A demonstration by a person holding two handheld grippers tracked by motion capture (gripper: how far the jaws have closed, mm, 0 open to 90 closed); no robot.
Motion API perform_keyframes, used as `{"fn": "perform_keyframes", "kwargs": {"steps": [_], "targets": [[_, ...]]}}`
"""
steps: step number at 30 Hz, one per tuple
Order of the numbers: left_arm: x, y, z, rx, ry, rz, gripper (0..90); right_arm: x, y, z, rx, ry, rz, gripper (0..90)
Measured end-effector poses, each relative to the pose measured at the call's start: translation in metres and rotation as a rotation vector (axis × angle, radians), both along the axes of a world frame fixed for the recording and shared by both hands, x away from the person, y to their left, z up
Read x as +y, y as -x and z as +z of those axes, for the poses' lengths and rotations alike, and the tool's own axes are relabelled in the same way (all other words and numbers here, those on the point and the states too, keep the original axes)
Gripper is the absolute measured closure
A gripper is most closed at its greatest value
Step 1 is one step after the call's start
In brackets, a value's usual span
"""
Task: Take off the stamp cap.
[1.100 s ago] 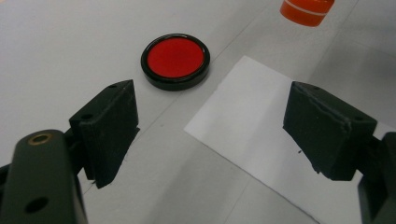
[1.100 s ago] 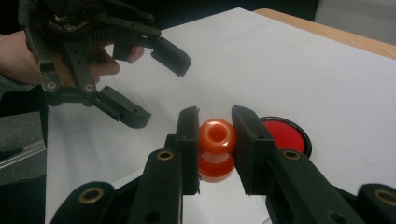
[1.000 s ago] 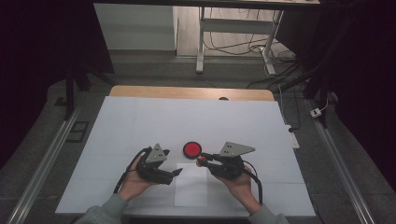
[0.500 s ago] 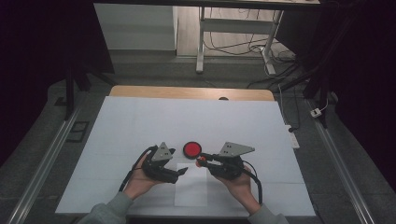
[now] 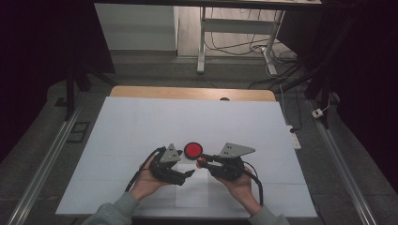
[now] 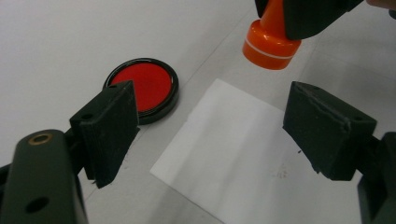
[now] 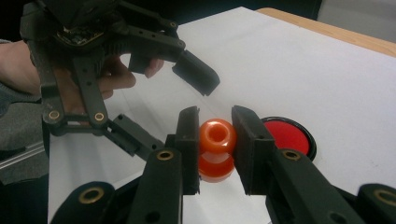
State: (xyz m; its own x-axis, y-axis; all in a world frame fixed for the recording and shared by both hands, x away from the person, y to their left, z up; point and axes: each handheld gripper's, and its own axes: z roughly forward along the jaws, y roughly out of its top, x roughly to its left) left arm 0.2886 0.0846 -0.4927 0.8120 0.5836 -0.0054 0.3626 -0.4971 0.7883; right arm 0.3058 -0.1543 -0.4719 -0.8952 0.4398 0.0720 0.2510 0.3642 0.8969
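Orange stamp (image 7: 216,149): clamped by its handle between both jaws of the right gripper (image 7: 215,154), upright, round base down; just beside the red ink pad (image 5: 193,150), on the near right of it in the high view; whether base touches the paper, cannot tell.
Red ink pad: lid off, red face up, black rim, flat on the white table cover (image 5: 141,131); landmark for all below.
White paper sheet (image 6: 233,154): flat on the cover, just nearer the person than the ink pad, one corner close to its rim; faint reddish specks near the sheet's right part in the left gripper view.
Right gripper: narrow, pinched on the stamp handle; right of the ink pad, pointing toward it.
Left gripper (image 5: 187,174): jaws wide apart, nothing between the pads; left of and nearer than the ink pad, hovering over the paper sheet.
Wooden table edge (image 5: 187,92): far beyond the ink pad, past the cover.
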Motion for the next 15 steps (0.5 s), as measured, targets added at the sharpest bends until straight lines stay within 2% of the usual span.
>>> {"fn": "perform_keyframes", "kwargs": {"steps": [15], "targets": [[-0.016,-0.001,-0.001,0.005,0.0,-0.03,19.6,0.0,0.0,-0.001,0.002,-0.001,-0.001,72.1]]}}
